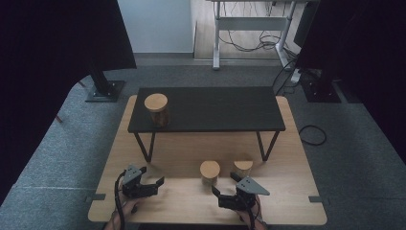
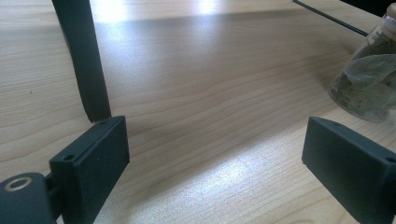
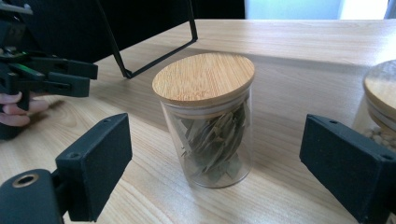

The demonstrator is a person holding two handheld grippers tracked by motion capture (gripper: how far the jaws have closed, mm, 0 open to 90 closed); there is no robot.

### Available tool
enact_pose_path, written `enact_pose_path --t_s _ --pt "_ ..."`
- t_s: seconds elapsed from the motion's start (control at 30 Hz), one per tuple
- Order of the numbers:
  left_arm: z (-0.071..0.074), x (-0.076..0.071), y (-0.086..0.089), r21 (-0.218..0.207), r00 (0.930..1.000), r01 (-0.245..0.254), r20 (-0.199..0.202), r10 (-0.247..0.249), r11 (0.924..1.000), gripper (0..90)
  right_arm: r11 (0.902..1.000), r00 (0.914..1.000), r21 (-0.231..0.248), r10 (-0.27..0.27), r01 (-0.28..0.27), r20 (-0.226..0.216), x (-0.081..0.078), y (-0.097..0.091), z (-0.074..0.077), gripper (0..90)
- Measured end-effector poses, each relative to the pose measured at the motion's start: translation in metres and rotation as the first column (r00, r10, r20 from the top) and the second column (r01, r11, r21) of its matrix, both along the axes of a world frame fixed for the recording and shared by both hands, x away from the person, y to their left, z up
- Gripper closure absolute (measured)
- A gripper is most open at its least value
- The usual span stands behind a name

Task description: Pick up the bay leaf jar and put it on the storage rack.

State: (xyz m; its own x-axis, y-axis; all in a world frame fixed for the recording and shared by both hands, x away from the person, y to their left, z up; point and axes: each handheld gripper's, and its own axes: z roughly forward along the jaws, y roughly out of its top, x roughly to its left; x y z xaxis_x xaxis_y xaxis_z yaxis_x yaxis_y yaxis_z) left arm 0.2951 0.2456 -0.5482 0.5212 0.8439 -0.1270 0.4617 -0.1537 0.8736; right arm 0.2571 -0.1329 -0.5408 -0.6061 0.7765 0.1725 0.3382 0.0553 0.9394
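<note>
A glass jar of dried leaves (image 3: 208,121) with a bamboo lid stands upright on the wooden table (image 1: 287,158); from above the same jar (image 1: 209,171) sits near the front middle. My right gripper (image 3: 217,161) is open, its jaws spread wide on either side of the jar and a little short of it, touching nothing. From above, the right gripper (image 1: 225,183) sits just in front of that jar. My left gripper (image 1: 152,175) is open over bare wood at the front left, and the leaf jar (image 2: 369,84) stands off to its right.
A second lidded jar (image 1: 242,167) stands right of the leaf jar, also seen as a jar (image 3: 380,102) of pale bits. A black shelf (image 1: 206,109) on thin legs spans the table's back and carries a third jar (image 1: 156,109) at its left end. One shelf leg (image 2: 86,60) rises just ahead of my left jaw.
</note>
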Motion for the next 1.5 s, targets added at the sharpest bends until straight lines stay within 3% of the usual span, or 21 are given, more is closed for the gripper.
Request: enact_pose_path --t_s 0.63,1.17,1.5 --pt "0.0 0.001 0.0 0.003 1.0 0.008 -0.004 -0.008 1.0 6.8 0.9983 0.9999 -0.058 0.01 -0.01 0.002 0.012 0.019 -0.003 8.2" --pt "0.0 0.0 -0.002 0.018 0.9997 0.024 0.0 -0.024 0.9995 6.8 0.9947 0.9998 -0.102 -0.019 0.018 -0.005 0.024 0.038 -0.007 9.1" --pt "0.0 0.002 0.002 -0.018 0.9996 0.025 -0.013 -0.025 0.9995 6.8 0.9916 0.9984 -0.117 -0.056 0.055 -0.008 0.032 0.044 -0.008 10.5"
